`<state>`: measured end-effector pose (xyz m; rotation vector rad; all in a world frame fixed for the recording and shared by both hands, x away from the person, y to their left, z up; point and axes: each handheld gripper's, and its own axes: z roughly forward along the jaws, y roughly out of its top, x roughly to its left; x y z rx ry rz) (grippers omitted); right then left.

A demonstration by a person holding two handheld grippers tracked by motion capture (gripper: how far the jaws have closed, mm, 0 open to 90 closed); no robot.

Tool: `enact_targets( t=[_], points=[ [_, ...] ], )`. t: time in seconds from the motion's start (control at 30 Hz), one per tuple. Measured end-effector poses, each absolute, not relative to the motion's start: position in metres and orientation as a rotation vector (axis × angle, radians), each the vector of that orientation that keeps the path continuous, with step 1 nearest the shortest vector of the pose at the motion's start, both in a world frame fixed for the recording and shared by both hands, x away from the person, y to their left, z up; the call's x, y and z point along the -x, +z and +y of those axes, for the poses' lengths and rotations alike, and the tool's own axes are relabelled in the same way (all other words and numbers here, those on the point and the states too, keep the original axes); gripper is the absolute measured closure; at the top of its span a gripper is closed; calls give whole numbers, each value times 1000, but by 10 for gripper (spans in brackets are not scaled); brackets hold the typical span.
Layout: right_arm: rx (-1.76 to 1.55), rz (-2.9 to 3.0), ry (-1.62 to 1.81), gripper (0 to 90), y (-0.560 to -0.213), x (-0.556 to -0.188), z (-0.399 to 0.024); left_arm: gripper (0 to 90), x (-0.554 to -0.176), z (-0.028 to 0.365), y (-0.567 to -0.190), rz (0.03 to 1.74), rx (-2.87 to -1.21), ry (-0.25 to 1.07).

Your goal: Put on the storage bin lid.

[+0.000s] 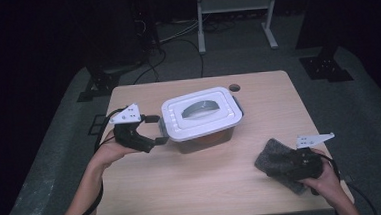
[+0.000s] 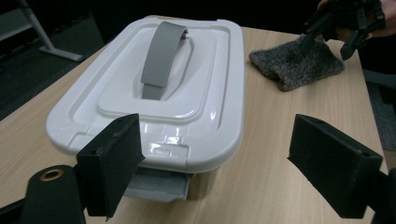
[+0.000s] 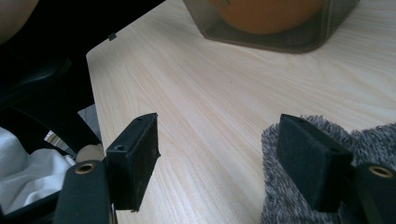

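While my left gripper [image 1: 156, 129] hangs at the left end of the box [image 1: 202, 118], its jaws are spread wide with nothing gripped; one pad sits just by the grey latch [image 2: 159, 184] under the white lid [image 2: 154, 88]. Mid-table stands the box, something orange inside. Near the right corner, my right gripper [image 1: 293, 165] rests over the cloth [image 1: 277, 160], jaws apart, one pad on the fabric.
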<state>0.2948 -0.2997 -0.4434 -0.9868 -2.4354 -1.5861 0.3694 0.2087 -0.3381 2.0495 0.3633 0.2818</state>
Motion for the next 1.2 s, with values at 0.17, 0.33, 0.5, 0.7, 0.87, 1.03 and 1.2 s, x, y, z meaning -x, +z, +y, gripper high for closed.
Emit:
enact_targets(
  t=[0.17, 0.33, 0.5, 0.7, 0.87, 1.03, 1.2],
  points=[
    [983, -2441, -1588, 288, -443, -295, -299, 153, -366, 214, -346, 385, -2032, 280],
    [986, -2439, -1585, 288, -443, -295, -298, 136, -363, 220, -353, 402, -2035, 280],
    [988, -2440, -1584, 289, -443, -295, -298, 116, -359, 228, -361, 427, -2031, 274],
    [990, -2441, -1581, 288, -443, -295, -298, 103, -354, 235, -370, 448, -2035, 275],
    [990, -2443, -1581, 288, -443, -295, -298, 103, -350, 239, -377, 465, -2043, 273],
    [992, -2444, -1578, 288, -444, -295, -298, 103, -345, 242, -382, 465, -2049, 286],
    [993, -2444, -1581, 286, -444, -295, -298, 103, -341, 243, -387, 468, -2056, 290]
  ],
)
